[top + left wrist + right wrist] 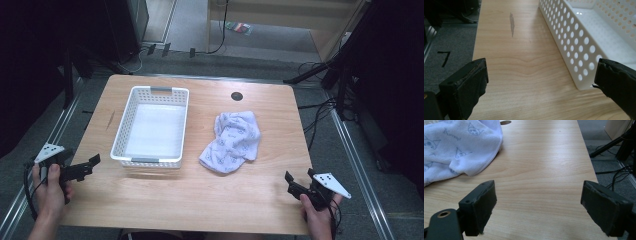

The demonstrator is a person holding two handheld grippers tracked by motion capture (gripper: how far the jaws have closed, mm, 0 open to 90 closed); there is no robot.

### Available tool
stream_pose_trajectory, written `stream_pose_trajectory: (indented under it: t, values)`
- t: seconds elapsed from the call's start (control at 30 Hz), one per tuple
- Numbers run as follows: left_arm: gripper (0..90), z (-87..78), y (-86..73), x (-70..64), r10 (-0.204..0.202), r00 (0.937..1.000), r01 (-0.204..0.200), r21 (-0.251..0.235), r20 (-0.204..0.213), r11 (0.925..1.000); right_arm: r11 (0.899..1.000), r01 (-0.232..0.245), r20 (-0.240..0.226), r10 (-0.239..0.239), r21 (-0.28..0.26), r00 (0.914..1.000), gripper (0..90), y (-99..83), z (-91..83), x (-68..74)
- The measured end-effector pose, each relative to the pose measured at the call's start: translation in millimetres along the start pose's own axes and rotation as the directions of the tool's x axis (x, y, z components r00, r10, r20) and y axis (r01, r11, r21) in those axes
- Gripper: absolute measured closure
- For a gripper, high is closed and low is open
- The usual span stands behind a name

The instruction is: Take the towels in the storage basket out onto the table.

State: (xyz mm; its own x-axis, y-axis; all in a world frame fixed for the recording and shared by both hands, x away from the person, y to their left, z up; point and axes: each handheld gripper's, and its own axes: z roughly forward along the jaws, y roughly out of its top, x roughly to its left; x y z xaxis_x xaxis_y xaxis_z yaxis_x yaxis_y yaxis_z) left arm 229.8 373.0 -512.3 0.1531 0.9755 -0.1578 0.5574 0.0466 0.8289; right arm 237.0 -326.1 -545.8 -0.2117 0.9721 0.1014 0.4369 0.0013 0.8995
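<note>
the crumpled white towel point(231, 141) with small printed cartoon faces lies on the wooden table point(210, 197) at about 3 o'clock from the white perforated basket point(125, 117), apart from it. the left gripper point(93, 161) sits at the table's 8 o'clock corner, jaws spread wide and holding nothing, the basket's near corner point(584, 86) just ahead of it. the right gripper point(290, 181) waits at the 4 o'clock corner, also released and empty, with the towel point(456, 147) at its 11 o'clock. likely risks: pinching just one loose fold would let the rest trail and snag the basket rim, and the light basket could slide if the cloth drags against its wall.
</note>
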Motion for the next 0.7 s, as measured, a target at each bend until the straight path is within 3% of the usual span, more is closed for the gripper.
stream_pose_trajectory:
  t: [0.2, 0.33, 0.47, 0.53, 0.7]
  values:
    - [0.0, 6.0, -19.2, 5.1, -0.007, 0.9998, 0.006, -0.026, -0.019, 0.9996, 1.0, 0.0, 0.003, 0.0, 0.002, 1.0, 13.5, 0.1, 0.3, 0.0]
    - [0.0, 7.1, -32.1, 13.3, -0.036, 0.9993, 0.035, -0.054, -0.009, 0.9979, 1.0, -0.005, 0.004, 0.005, 0.003, 1.0, 13.4, 0.1, 0.1, -0.2]
    - [0.0, 3.9, -35.9, 13.6, -0.024, 0.9997, 0.025, -0.086, 0.011, 0.996, 1.0, -0.001, 0.001, 0.001, 0.0, 1.0, 13.4, -0.1, -0.4, 0.4]
    - [0.0, 6.9, -36.8, 12.3, -0.038, 0.9993, 0.038, -0.079, 0.003, 0.9962, 1.0, 0.004, 0.0, -0.004, -0.005, 1.0, 13.3, -0.3, -0.6, 0.7]
    - [0.0, 12.9, -36.5, 8.8, -0.015, 0.9998, 0.014, -0.049, -0.01, 0.9987, 1.0, -0.002, 0.003, 0.002, -0.012, 1.0, 13.2, -0.5, -1.3, -0.9]
